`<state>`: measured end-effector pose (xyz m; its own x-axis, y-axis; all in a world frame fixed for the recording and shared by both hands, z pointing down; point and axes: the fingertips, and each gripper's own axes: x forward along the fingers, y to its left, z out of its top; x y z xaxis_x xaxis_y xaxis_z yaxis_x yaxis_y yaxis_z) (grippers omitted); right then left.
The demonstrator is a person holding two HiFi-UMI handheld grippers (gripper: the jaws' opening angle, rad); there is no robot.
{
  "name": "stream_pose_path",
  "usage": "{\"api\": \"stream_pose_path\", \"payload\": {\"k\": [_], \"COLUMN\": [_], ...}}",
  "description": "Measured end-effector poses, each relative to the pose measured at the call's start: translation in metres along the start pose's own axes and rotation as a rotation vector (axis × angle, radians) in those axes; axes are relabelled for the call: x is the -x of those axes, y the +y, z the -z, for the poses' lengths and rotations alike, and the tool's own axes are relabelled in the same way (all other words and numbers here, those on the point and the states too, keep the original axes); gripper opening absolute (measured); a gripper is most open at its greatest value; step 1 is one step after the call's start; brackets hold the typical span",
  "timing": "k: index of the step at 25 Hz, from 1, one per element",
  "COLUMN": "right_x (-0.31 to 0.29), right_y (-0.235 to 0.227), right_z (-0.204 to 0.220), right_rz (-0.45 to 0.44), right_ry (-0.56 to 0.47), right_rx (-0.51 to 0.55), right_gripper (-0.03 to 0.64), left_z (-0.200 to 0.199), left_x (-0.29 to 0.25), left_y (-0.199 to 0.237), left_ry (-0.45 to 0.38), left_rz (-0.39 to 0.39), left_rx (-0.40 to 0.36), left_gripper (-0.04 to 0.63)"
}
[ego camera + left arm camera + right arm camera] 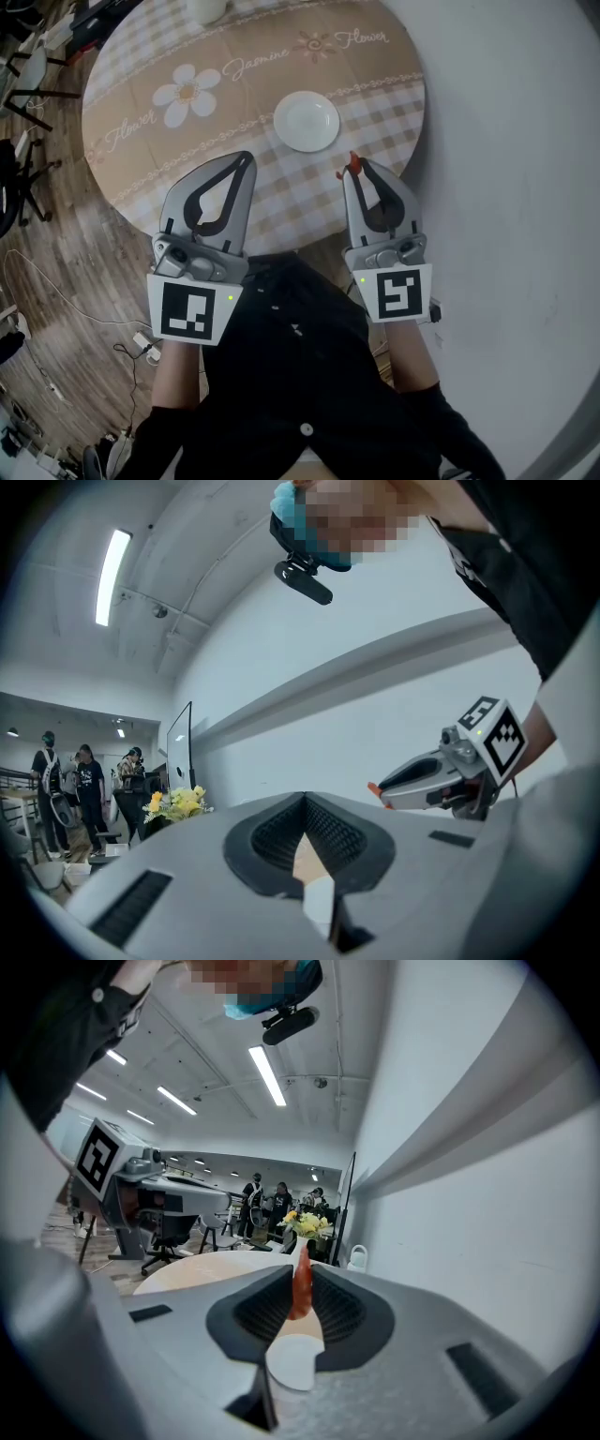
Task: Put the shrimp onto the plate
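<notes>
A red-orange shrimp (353,166) is pinched at the tips of my right gripper (356,169), which hangs over the table's near right edge. In the right gripper view the shrimp (301,1283) stands upright between the shut jaws. The white plate (307,121) lies on the round table (169,56), a short way beyond and left of the shrimp; the same plate (294,1361) shows low between the right jaws. My left gripper (247,157) is shut with nothing in it, its tips over the table's near edge. The left gripper view shows its jaws (305,803) closed and the right gripper (375,790) with the shrimp tip.
A white vase (206,9) stands at the table's far edge, with yellow flowers (306,1225) in it. A curved white wall (525,141) runs close on the right. Chairs and cables (28,103) lie on the wooden floor at the left. People stand far off.
</notes>
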<state>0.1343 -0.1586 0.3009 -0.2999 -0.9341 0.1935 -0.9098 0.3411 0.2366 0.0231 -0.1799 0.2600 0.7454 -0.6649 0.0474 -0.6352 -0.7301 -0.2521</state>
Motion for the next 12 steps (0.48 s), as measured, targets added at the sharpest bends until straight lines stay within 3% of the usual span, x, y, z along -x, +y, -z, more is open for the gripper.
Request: {"api": "stream_pose_path", "payload": {"k": [12], "right_x": [-0.027], "right_y": [-0.003], "right_z": [0.037], "right_rz": [-0.019], "right_ry": [0.078], "right_rx": [-0.024], "right_gripper": [0.046], "left_z": [0.013], "left_x": [-0.005], "left_y": [0.009], "left_ry": [0.025], "left_rz": [-0.024], "left_rx": [0.013], "left_gripper": [0.002]}}
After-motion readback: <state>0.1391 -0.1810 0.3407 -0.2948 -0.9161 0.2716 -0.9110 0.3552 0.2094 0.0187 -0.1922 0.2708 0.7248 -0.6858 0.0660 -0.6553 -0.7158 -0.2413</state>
